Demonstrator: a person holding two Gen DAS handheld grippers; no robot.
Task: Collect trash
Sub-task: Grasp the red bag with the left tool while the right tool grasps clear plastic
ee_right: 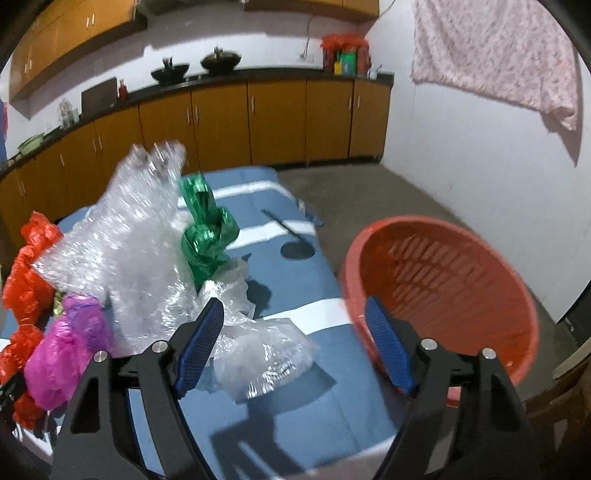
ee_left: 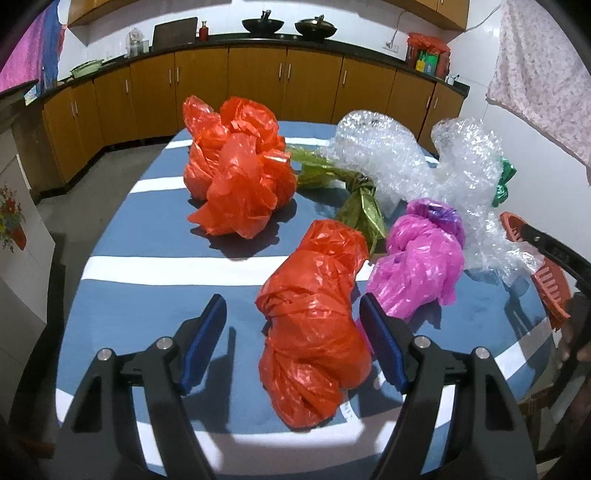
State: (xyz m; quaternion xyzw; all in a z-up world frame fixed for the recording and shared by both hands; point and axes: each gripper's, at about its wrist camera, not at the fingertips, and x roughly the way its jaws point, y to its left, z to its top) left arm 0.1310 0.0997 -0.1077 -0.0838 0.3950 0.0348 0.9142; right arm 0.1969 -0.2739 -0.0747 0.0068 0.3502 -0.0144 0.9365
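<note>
We've got the left hand-held gripper (ee_left: 291, 341) spread apart around a knotted orange bag (ee_left: 314, 328) on the bench (ee_left: 155, 317). The right hand-held gripper (ee_right: 293, 341) gapes over crumpled bubble wrap (ee_right: 258, 362), basket (ee_right: 443, 280) just beside.

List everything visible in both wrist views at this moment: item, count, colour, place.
Plastic bag bundle: two, red-orange, one mid-table, one nearest, between the left gripper's fingers, no contact visible.
Pink bag: one, magenta, right of the near red one.
Bubble wrap: two clear wads, far right of table; a loose clear piece near the right gripper.
Green foil: one, knotted, beside the wrap.
Olive wrapper: one, mid-table.
Basket: one, red-orange, slotted, off the table's right edge.
Table: blue cloth, white stripes.
Cabinets: brown, along the wall.
Woks: two, dark, on the counter.
Left gripper: open.
Right gripper: open.
</note>
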